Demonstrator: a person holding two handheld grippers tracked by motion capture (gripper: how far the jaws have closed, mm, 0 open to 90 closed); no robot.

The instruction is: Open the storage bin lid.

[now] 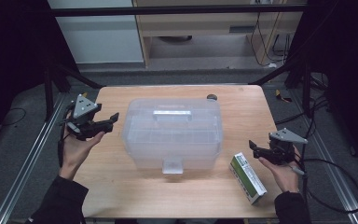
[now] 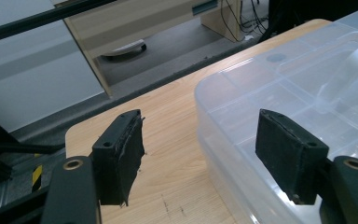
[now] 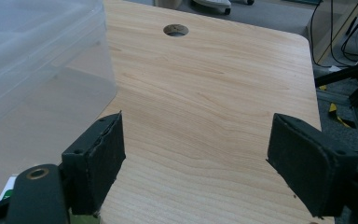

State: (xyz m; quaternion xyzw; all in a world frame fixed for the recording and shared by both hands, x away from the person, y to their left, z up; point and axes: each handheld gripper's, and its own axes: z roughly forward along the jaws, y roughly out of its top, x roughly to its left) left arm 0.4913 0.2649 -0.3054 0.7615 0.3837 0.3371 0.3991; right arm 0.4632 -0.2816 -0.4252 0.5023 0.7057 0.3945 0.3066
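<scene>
Left tongs: You hold them wide open with nothing in them. They wait just beside the left end of the clear plastic box. In the left gripper view one pad hangs over bare wood and the other sits over the box's edge.

Right tongs: You hold these wide open too, and they grip nothing. They hang over the bench just above the top end of the green and white carton.

Clear plastic box: It sits in the middle of the bench with its lid shut. Its long side runs left to right. The handle on top runs the same way. The little latch faces you.

Green and white carton: It lies flat near the front right corner, near the box but apart from it. Its long side runs from near the box toward the front edge, a bit slanted.

Why like this: I think your hands sit one at each side so each can reach its own thing. The latch points at you, so the box looks easy to open from your side.

Hole in bench: A round hole sits behind the box, far from both tongs.
</scene>
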